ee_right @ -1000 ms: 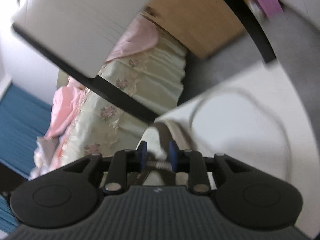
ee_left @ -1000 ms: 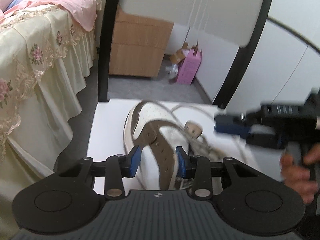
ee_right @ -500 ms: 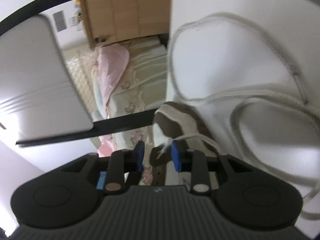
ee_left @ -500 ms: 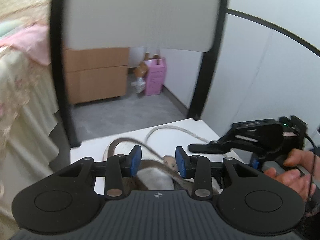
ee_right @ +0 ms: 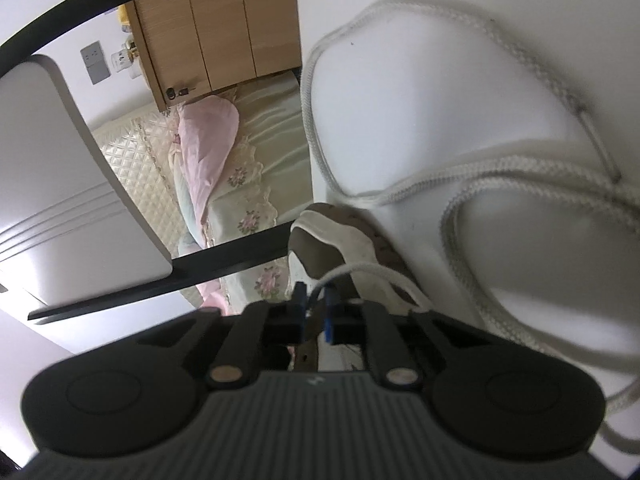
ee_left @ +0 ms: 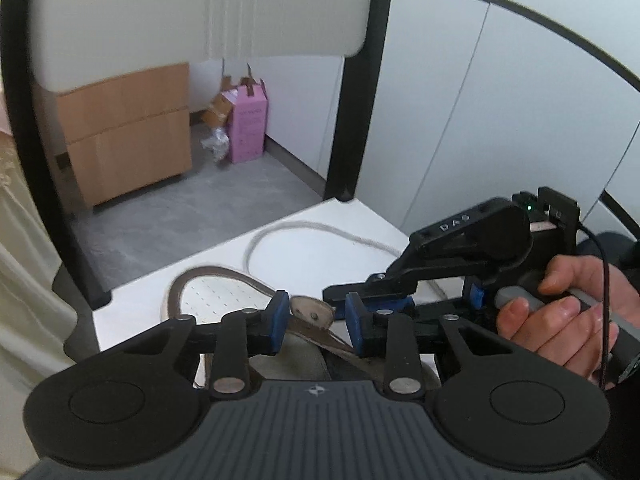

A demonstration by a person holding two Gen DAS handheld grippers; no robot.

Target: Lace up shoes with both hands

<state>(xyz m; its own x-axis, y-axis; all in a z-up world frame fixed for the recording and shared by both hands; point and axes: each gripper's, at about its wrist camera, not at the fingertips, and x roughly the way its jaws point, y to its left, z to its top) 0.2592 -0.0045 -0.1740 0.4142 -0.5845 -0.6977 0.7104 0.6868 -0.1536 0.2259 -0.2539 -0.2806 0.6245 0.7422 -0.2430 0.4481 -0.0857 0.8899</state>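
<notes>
**White lace now pinched in our right claw**

White lace is sitting clamped in our right gripper, whose jaws have just been closing. Our left gripper is narrowing around the shoe tongue, not yet pressing. Threading is starting. The table edge is lying near; 2 loose loops are crowding the right.

Lace loops clutter the tabletop (far corner bare).
</notes>
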